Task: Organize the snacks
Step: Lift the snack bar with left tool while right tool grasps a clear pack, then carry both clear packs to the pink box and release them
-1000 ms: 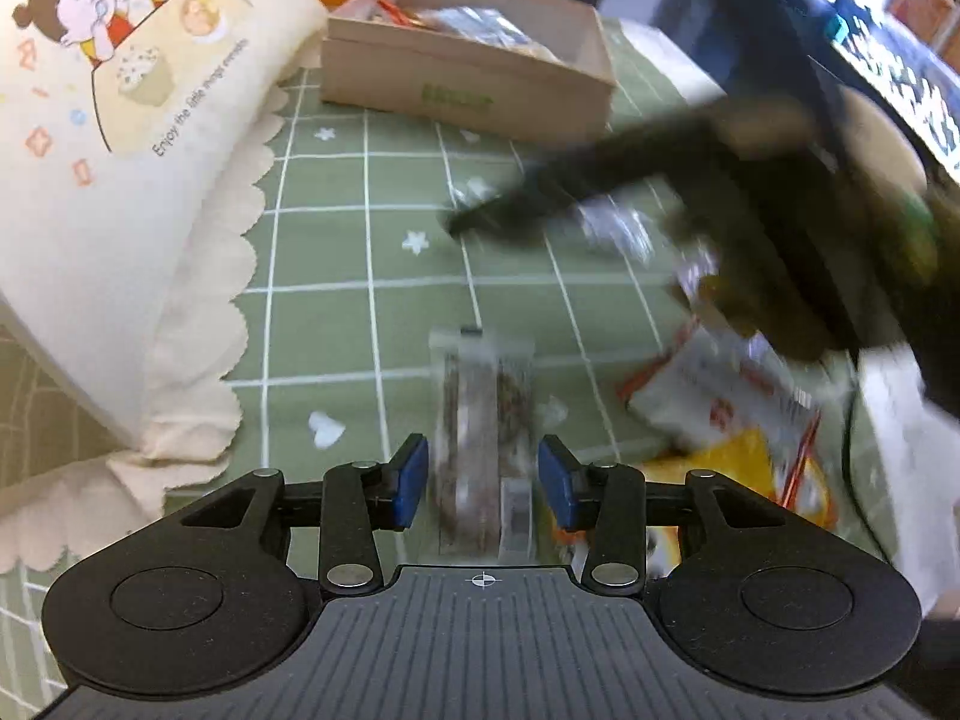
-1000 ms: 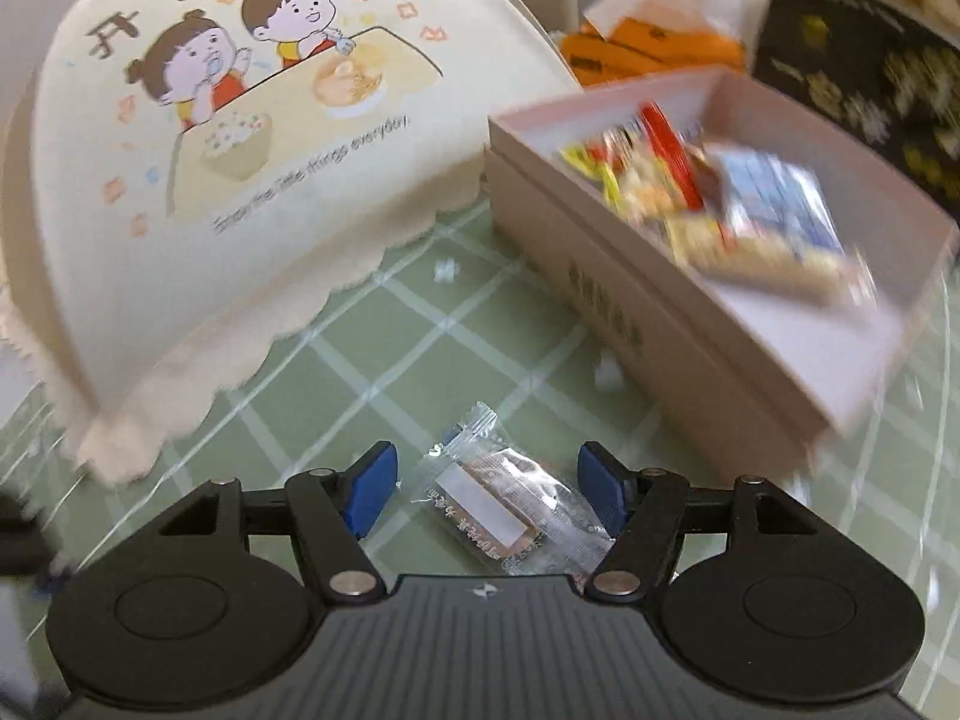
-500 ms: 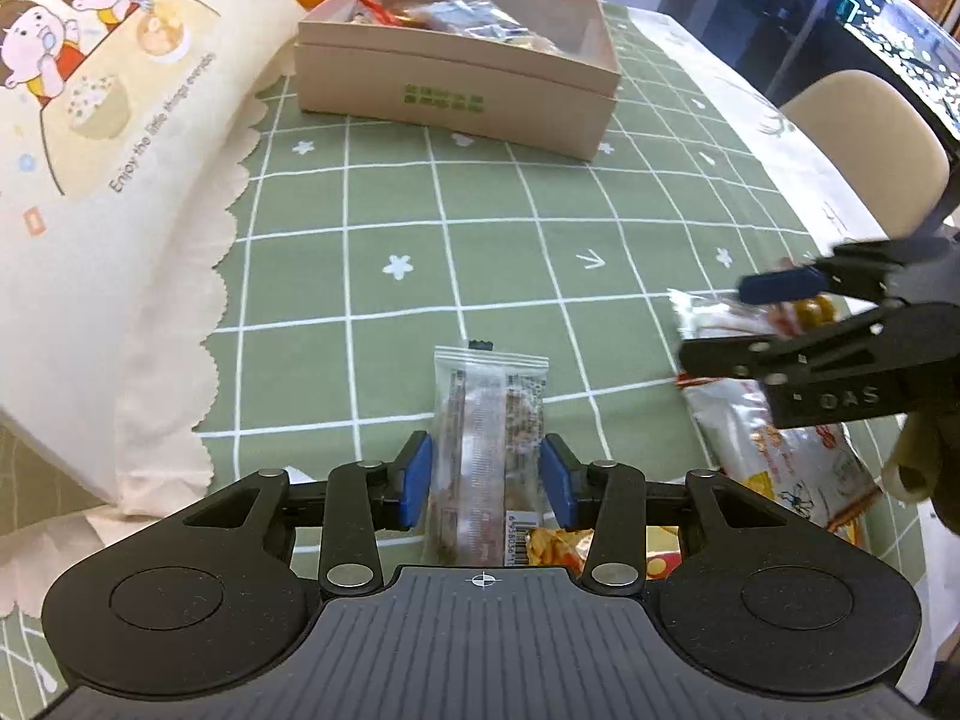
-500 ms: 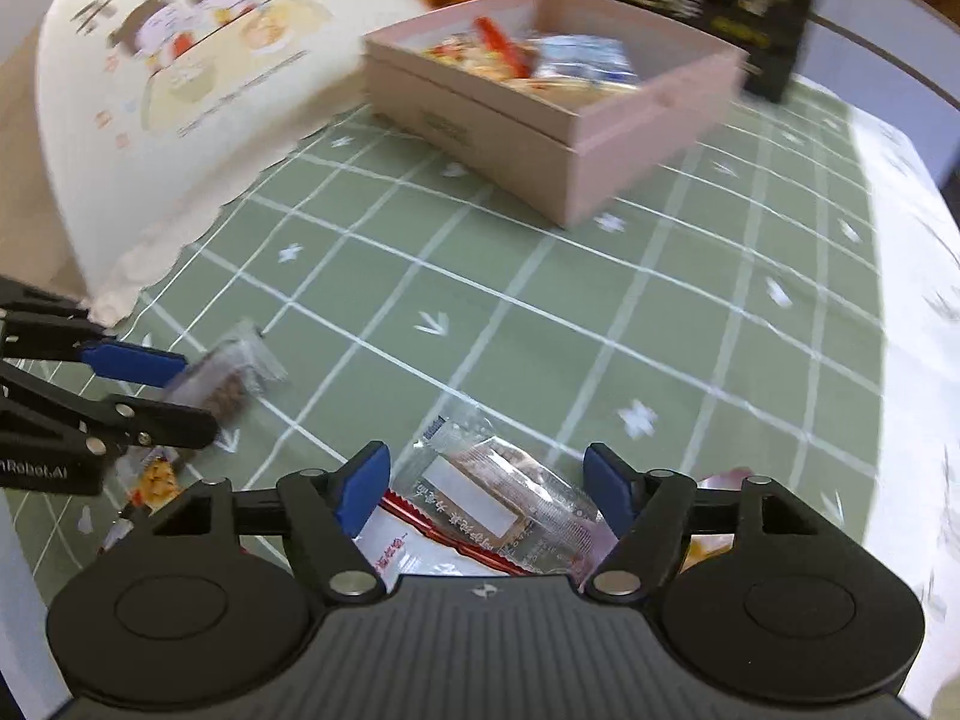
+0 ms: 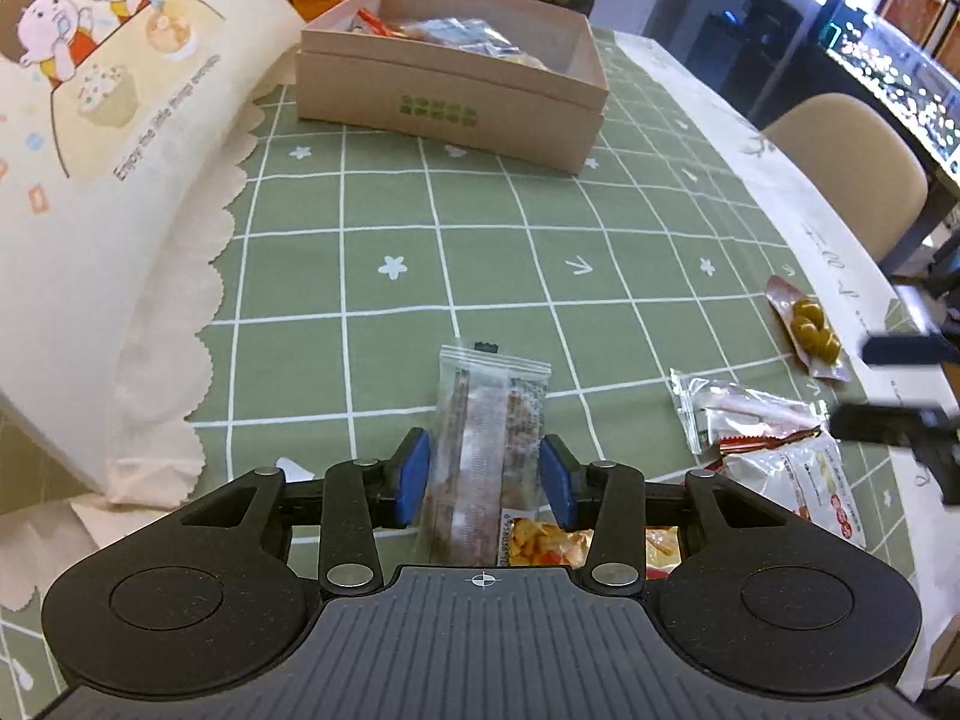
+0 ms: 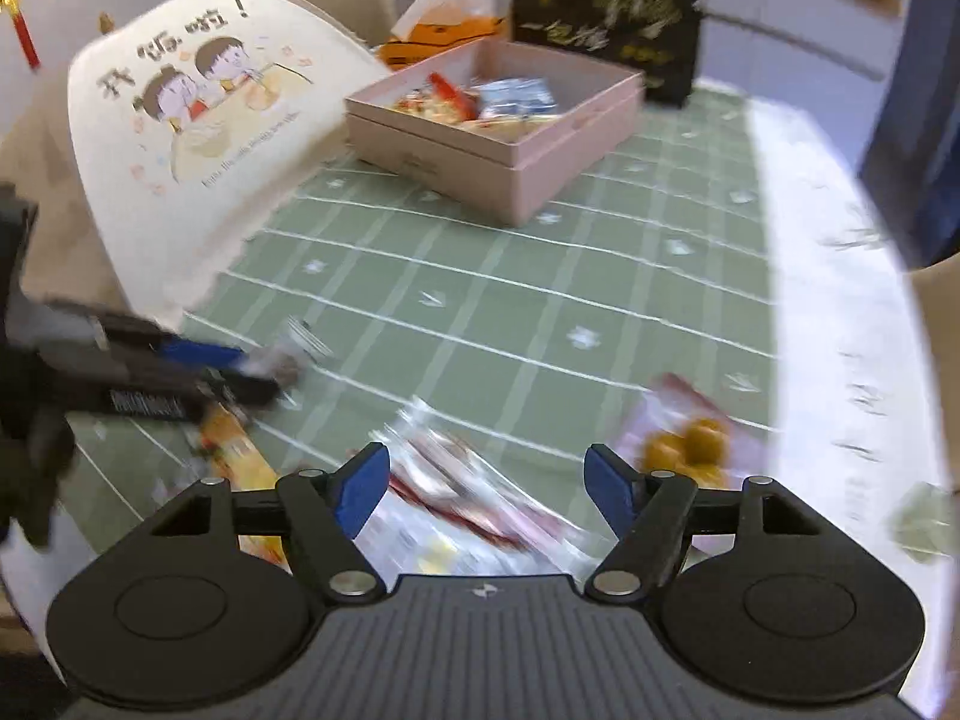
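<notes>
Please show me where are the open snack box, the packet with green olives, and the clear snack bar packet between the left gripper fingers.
open snack box (image 5: 447, 114): left wrist view, front wall.
packet with green olives (image 5: 810, 324): left wrist view, on the olives.
clear snack bar packet (image 5: 486, 414): left wrist view, middle of wrapper.
</notes>
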`<action>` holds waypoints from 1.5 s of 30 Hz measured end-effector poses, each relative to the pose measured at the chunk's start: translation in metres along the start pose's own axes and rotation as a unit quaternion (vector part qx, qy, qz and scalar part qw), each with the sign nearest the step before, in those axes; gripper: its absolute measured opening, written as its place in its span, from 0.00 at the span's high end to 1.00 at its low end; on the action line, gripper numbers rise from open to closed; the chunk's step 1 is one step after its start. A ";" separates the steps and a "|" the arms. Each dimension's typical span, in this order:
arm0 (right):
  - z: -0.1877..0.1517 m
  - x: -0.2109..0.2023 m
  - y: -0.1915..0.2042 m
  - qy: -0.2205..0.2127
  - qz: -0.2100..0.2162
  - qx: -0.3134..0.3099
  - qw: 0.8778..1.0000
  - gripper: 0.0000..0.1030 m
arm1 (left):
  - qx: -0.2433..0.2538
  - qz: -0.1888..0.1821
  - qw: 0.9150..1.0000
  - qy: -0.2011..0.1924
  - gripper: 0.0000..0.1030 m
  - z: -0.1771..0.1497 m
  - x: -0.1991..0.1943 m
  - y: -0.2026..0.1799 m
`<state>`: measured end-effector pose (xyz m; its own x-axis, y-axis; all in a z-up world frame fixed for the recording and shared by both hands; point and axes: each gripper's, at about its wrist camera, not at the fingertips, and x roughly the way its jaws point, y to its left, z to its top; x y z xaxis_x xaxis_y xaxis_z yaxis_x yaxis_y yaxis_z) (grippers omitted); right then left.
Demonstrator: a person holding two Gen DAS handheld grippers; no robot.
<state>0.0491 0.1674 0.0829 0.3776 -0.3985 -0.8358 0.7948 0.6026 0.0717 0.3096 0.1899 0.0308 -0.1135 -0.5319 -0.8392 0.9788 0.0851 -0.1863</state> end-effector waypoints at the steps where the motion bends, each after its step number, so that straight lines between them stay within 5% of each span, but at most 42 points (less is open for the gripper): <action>1: -0.008 -0.003 0.000 0.010 -0.002 0.005 1.000 0.30 | 0.000 -0.003 1.000 0.001 0.59 -0.001 -0.001 0.001; 7: -0.038 -0.001 0.025 0.052 0.061 0.030 0.996 0.29 | 0.002 -0.019 1.000 0.015 0.66 -0.012 -0.009 0.004; 12: -0.026 -0.018 0.056 0.011 0.108 -0.029 0.994 0.30 | -0.003 -0.024 1.000 0.019 0.66 -0.020 -0.014 0.004; 17: -0.007 -0.015 0.037 -0.039 0.022 -0.058 0.997 0.30 | -0.004 -0.025 0.999 0.022 0.66 -0.023 -0.016 0.002; 22: 0.007 0.043 0.002 0.029 0.029 -0.012 0.999 0.30 | -0.019 -0.024 0.999 0.027 0.66 -0.020 -0.015 0.004; 27: 0.010 0.064 0.021 0.043 0.016 -0.055 0.997 0.30 | -0.020 -0.013 0.999 0.040 0.65 -0.013 -0.012 0.000; 29: 0.014 0.065 0.031 0.045 -0.003 -0.072 0.996 0.37 | -0.011 -0.008 0.999 0.043 0.64 -0.011 -0.010 -0.004; 31: 0.015 0.062 0.042 0.046 -0.014 -0.094 0.994 0.57 | -0.007 -0.004 0.999 0.043 0.63 -0.009 -0.008 -0.007; 37: 0.018 0.029 0.039 0.028 -0.003 -0.089 0.996 0.68 | -0.012 -0.013 0.999 0.032 0.63 -0.008 -0.006 -0.006; 39: 0.024 0.016 0.033 0.017 0.013 -0.066 0.998 0.94 | -0.015 -0.019 1.000 0.018 0.64 -0.013 -0.008 -0.004; 45: 0.040 -0.006 0.015 -0.010 0.030 -0.024 0.999 0.94 | 0.019 -0.007 1.000 -0.021 0.67 -0.025 -0.010 -0.013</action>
<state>0.0780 0.1511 0.1105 0.4343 -0.3742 -0.8193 0.7470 0.6580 0.0955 0.2938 0.2150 0.0293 -0.1210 -0.5678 -0.8143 0.9831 0.0453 -0.1776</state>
